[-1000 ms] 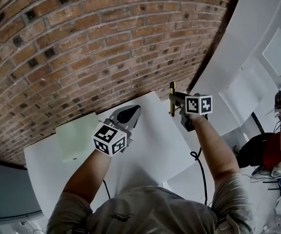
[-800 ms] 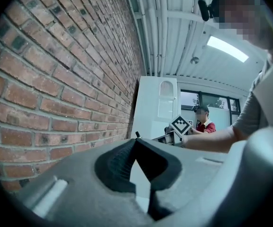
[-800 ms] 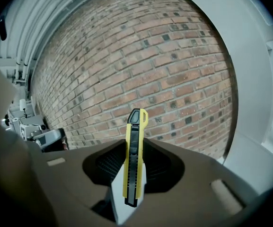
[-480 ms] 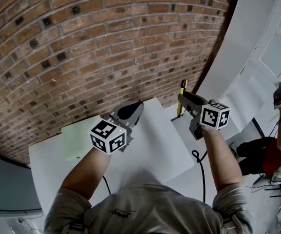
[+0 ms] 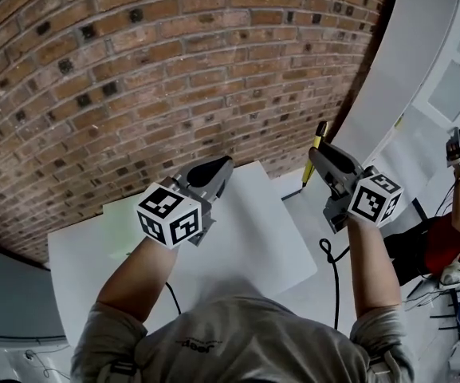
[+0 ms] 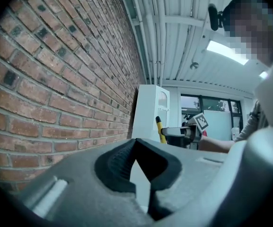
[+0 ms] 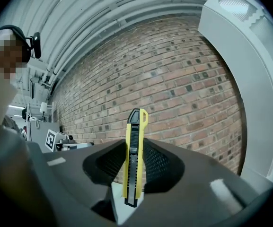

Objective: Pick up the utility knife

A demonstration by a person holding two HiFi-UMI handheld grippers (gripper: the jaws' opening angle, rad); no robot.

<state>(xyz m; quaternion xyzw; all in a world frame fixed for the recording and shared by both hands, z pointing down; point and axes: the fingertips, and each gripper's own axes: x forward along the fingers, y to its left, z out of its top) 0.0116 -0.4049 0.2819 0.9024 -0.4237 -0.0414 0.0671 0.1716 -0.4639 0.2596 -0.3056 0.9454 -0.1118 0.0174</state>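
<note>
Utility knife (image 7: 135,157), yellow with a black slider, is sitting clamped between the jaws of the right gripper (image 5: 322,159), the pads pressing on its two flat sides. It is standing upright in the right gripper view, its black-capped end sticking up past the jaws and its lower end hanging below them. In the head view the knife is being held in the air, clear of the white table (image 5: 253,238) and off that table's right edge, with the brick wall (image 5: 174,70) behind it. The left gripper (image 6: 136,143) is holding nothing, its jaws meeting at the tips with only a thin sliver of light showing lower down. It is hovering over the table's far side and pointing toward the wall. Both marker cubes are facing the head camera. A black cable (image 5: 333,266) is hanging under the right forearm. A white curved panel (image 5: 421,62) is standing to the right of the wall. At the far right edge another person (image 5: 453,242) in red is holding up a further gripper.
</note>
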